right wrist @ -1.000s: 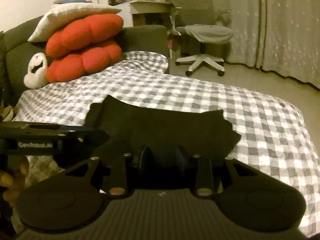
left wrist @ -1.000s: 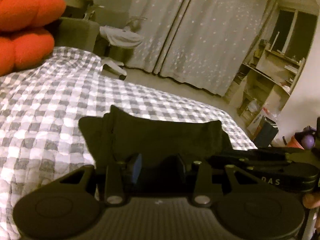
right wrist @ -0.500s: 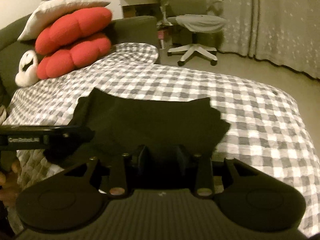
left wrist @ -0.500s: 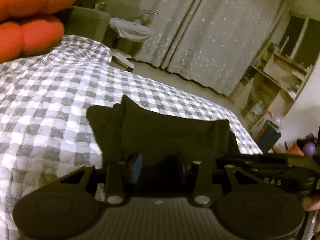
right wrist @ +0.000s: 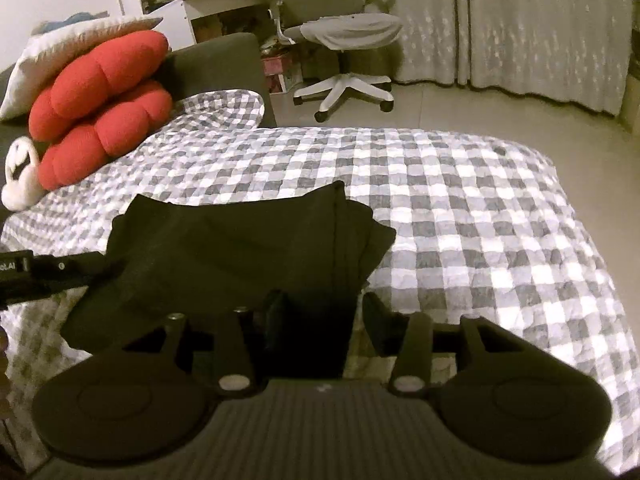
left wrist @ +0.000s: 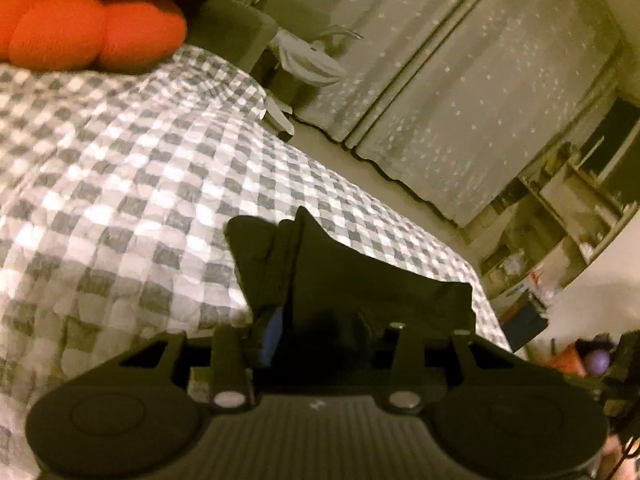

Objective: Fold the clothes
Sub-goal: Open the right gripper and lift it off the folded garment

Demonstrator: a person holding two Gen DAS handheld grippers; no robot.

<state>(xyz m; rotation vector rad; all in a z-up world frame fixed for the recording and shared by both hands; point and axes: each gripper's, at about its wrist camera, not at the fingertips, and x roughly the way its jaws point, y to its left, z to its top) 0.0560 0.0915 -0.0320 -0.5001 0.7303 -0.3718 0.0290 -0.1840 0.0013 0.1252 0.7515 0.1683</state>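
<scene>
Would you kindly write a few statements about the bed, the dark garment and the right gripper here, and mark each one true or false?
1. The dark garment lies on a checked bedspread. True.
2. The cushions by the headboard are blue. False: they are red.
3. A gap shows between the garment and one finger of the right gripper. True: its jaws have just been opening.
4. An office chair stands beyond the bed. True.
5. The garment is white. False: it is dark.
</scene>
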